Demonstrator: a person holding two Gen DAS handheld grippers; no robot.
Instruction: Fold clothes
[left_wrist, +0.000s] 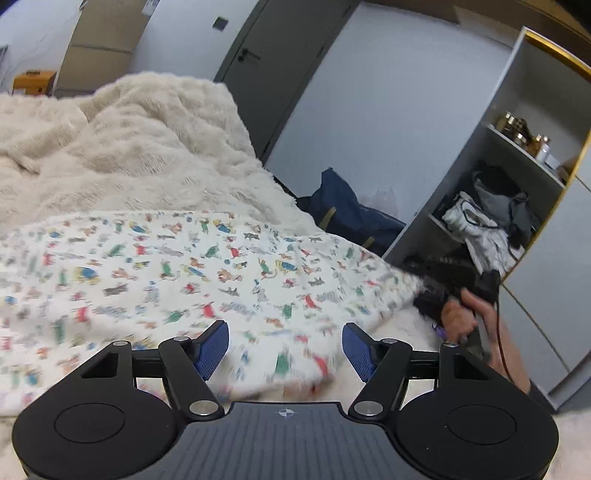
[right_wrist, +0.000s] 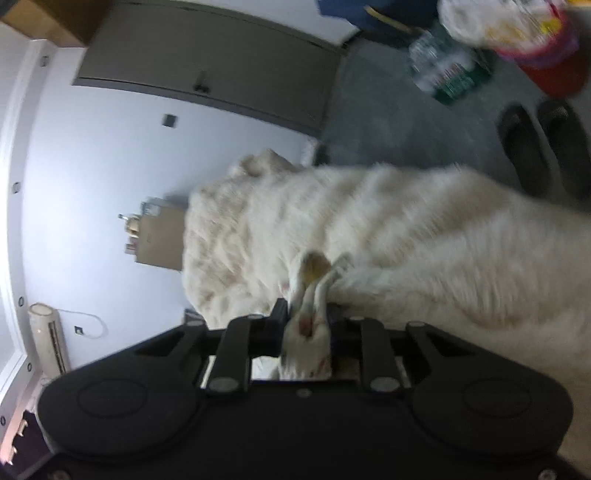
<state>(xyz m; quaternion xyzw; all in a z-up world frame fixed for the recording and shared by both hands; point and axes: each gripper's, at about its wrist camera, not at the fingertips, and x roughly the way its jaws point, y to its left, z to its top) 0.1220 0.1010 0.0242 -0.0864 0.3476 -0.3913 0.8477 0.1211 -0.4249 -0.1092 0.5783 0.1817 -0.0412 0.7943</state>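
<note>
The left hand-held gripper (left_wrist: 284, 350) hangs released, 2 blue pads apart over the printed garment (left_wrist: 177, 273) lying on the fluffy bed blanket (left_wrist: 122, 147). The right hand-held gripper (right_wrist: 308, 317) is clenched on a bunched fold of that garment. Crumpled clothes (left_wrist: 484, 221) fill an open wardrobe shelf (left_wrist: 443, 225).

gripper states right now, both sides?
Left gripper: jaws open, nothing gripped; it hovers over the printed garment.
Right gripper: jaws shut on a bunched edge of the printed garment.
</note>
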